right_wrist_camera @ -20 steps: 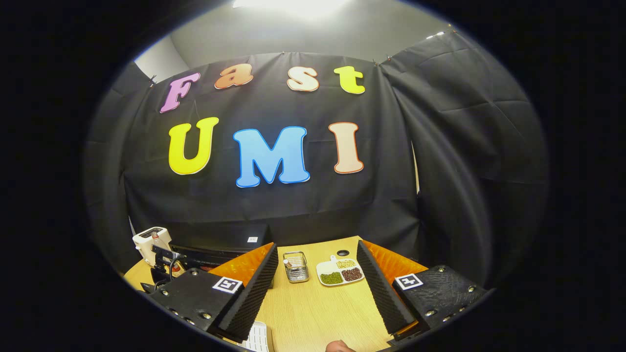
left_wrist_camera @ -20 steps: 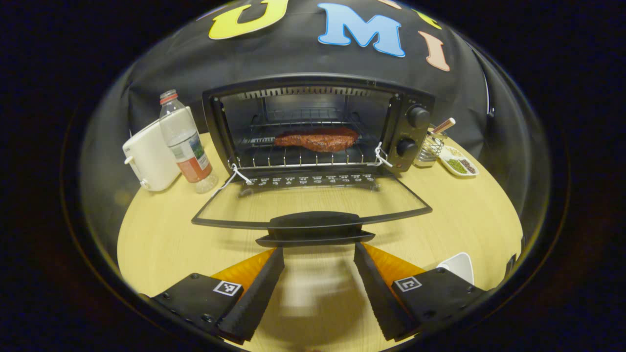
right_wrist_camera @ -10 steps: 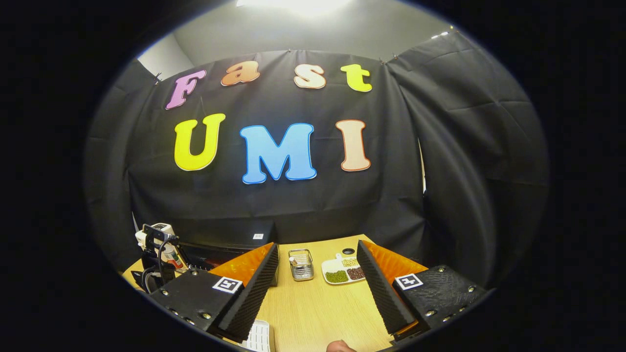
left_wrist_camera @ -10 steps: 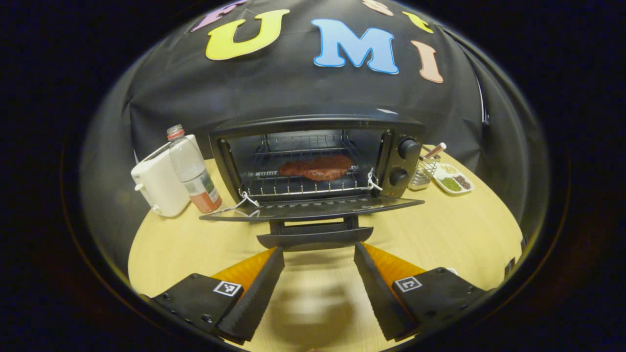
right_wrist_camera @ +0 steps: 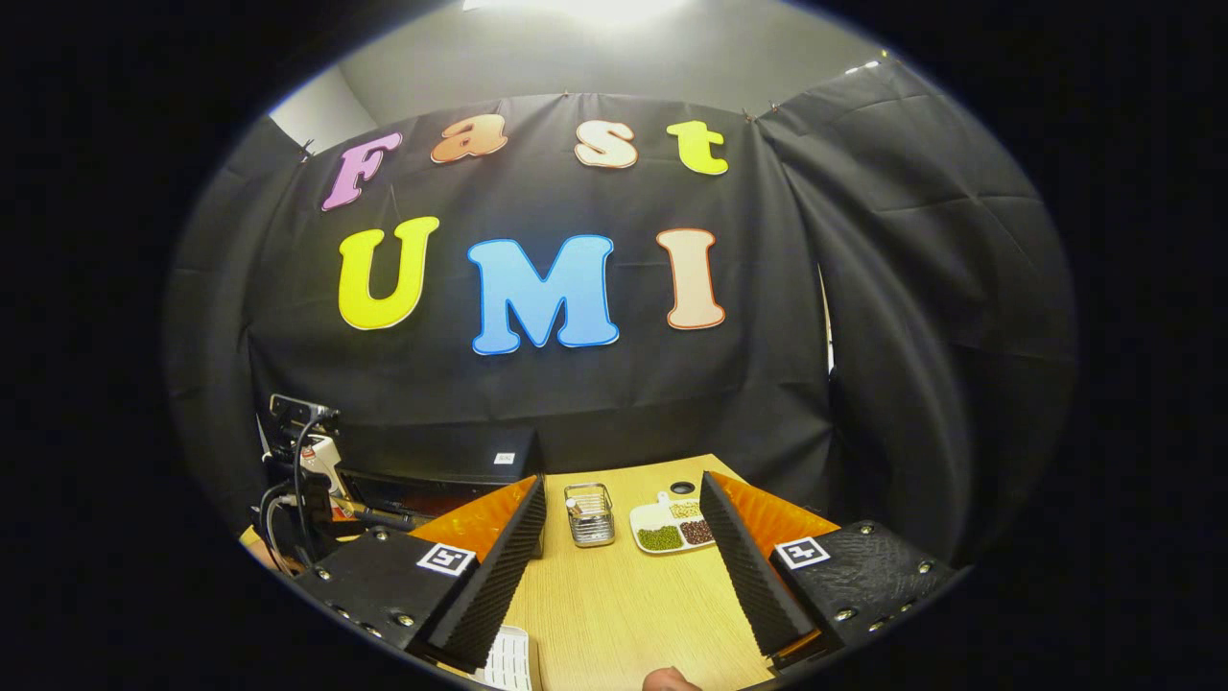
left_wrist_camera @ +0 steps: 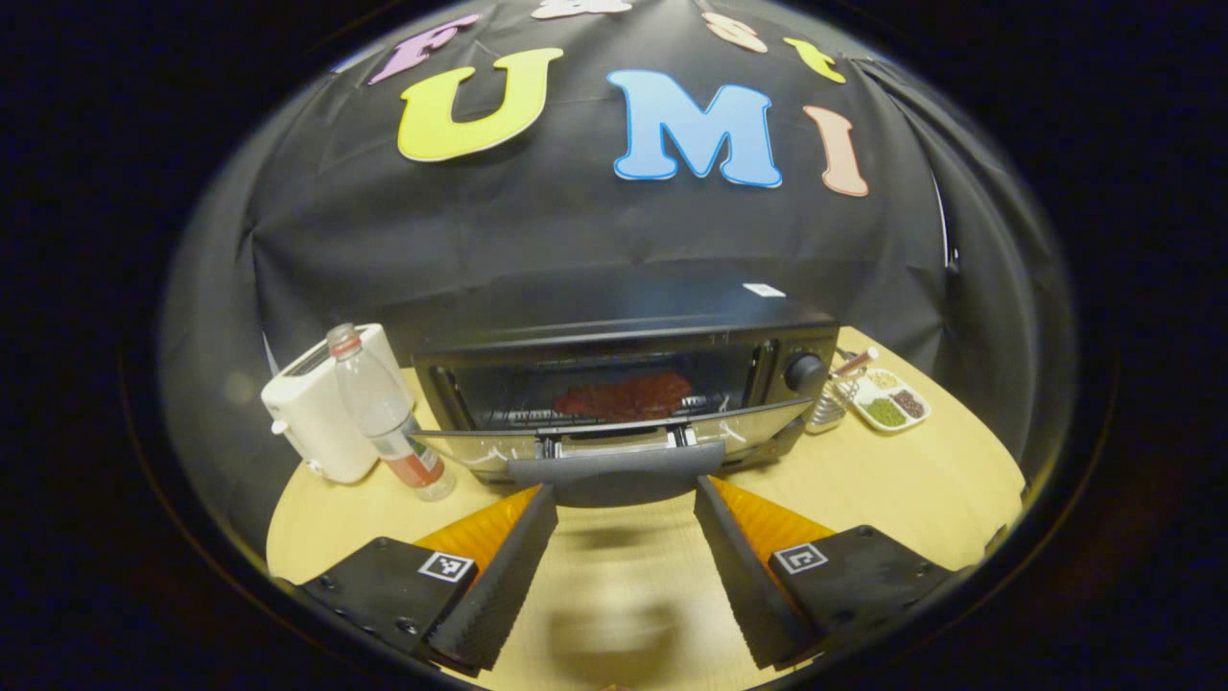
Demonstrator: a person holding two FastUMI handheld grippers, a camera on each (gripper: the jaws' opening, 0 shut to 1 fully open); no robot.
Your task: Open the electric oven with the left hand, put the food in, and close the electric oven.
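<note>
Ridged foam lines the inner faces of the left tongs (left_wrist_camera: 624,576), whose two fingers stand wide apart with nothing between them, their tips just under the door handle (left_wrist_camera: 616,467) of the electric oven (left_wrist_camera: 624,384). Whether they touch the handle I cannot tell. The oven door (left_wrist_camera: 614,437) is tilted up, roughly halfway shut, and above its top edge the food (left_wrist_camera: 624,395), a reddish-brown slab, lies on the rack inside. A knob (left_wrist_camera: 804,371) sits on the oven's right panel. To the oven's left a clear plastic bottle (left_wrist_camera: 384,417) stands upright in front of a white toaster (left_wrist_camera: 321,417); to its right are a small wire basket (left_wrist_camera: 830,408) and a white divided dish (left_wrist_camera: 887,403) holding green and brown fillings, all on the pale wooden desk (left_wrist_camera: 921,480).

The right tongs (right_wrist_camera: 624,576) are likewise spread open and empty, raised over the desk (right_wrist_camera: 614,595), pointing at the wire basket (right_wrist_camera: 589,514) and divided dish (right_wrist_camera: 672,526) near the far edge.
</note>
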